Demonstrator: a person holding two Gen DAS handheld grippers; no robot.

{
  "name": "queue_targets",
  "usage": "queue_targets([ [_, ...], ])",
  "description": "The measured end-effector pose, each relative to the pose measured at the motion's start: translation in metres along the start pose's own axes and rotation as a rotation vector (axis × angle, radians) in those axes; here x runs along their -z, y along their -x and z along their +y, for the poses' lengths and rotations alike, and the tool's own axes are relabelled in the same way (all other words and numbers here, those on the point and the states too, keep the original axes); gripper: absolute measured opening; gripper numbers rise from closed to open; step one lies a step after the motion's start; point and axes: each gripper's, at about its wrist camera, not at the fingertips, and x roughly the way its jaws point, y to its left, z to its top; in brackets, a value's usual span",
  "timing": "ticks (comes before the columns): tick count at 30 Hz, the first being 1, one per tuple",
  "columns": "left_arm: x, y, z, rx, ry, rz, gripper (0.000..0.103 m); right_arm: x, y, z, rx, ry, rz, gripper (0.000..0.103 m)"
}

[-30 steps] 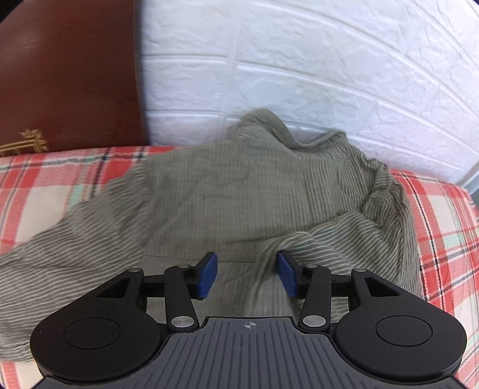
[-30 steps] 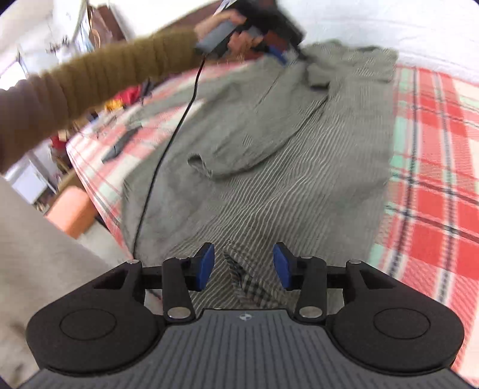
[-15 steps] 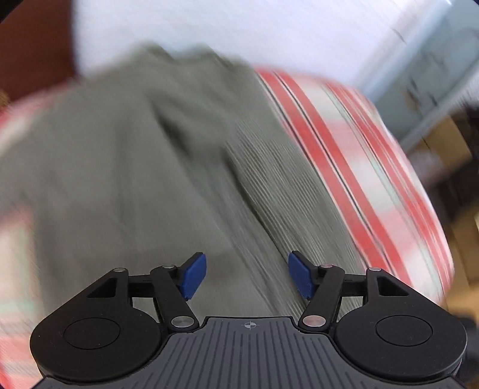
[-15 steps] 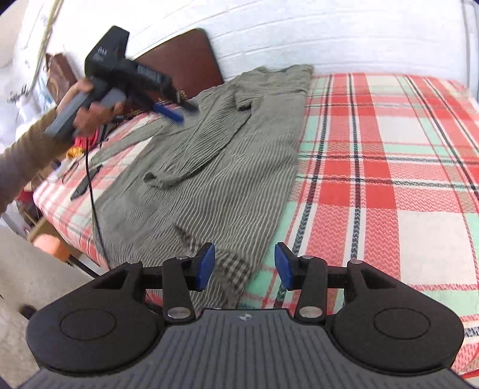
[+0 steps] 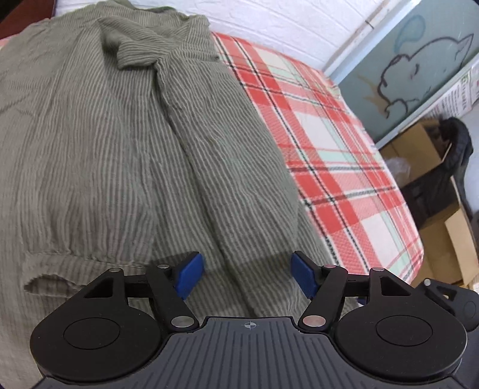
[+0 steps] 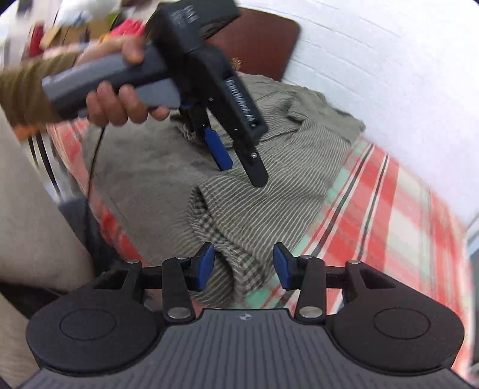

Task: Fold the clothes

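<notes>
An olive-green striped shirt [image 5: 119, 134] lies spread on a red plaid bed cover [image 5: 329, 149], collar toward the white wall. My left gripper [image 5: 248, 273] is open and empty, just above a sleeve fold of the shirt. In the right wrist view the shirt [image 6: 269, 191] shows a folded-back sleeve cuff with checked lining [image 6: 221, 233]. My right gripper [image 6: 244, 264] is open, its jaws either side of that cuff without closing on it. The left gripper [image 6: 239, 167] also shows there, held in a hand above the shirt.
A white brick wall [image 5: 284, 24] runs behind the bed. A dark wooden headboard [image 6: 263, 45] stands at the back. Cardboard boxes [image 5: 434, 191] and a grey-green painted panel [image 5: 419, 59] stand past the bed's right edge. A black cable [image 6: 95, 161] hangs from the left gripper.
My left gripper swung from the collar end toward the shirt's right side and opened wider. My right gripper moved in close over the sleeve cuff at the near edge.
</notes>
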Motion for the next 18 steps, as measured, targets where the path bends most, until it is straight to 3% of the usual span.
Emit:
queue_targets([
  [2,0.000,-0.005,-0.004,-0.008,-0.001,-0.011,0.062,-0.002,-0.007,-0.003,0.008,0.020,0.029,0.031],
  [3,0.000,-0.008,-0.007,-0.014,-0.004,-0.014,0.050,-0.003,-0.010,-0.006,0.007,0.021,0.048,0.012],
  [4,0.000,-0.007,-0.008,-0.008,-0.004,-0.016,0.043,-0.003,-0.009,-0.010,0.008,0.001,0.051,0.006],
  [5,0.000,-0.007,-0.009,-0.003,-0.004,-0.017,0.035,-0.003,-0.006,-0.015,0.010,-0.020,0.052,0.006],
  [6,-0.001,-0.003,-0.009,0.006,0.003,-0.028,0.034,-0.003,0.000,-0.019,0.010,-0.048,0.042,0.006],
  [9,0.000,0.007,-0.007,0.030,0.011,-0.063,0.036,-0.001,0.024,-0.024,-0.026,-0.100,-0.002,0.006],
  [15,0.016,0.001,-0.002,-0.015,0.023,-0.021,0.036,0.013,0.006,-0.011,-0.104,-0.085,0.092,0.006],
  [18,0.024,0.003,0.001,-0.009,0.021,-0.032,0.039,0.012,0.009,-0.020,-0.135,-0.117,0.084,0.006],
])
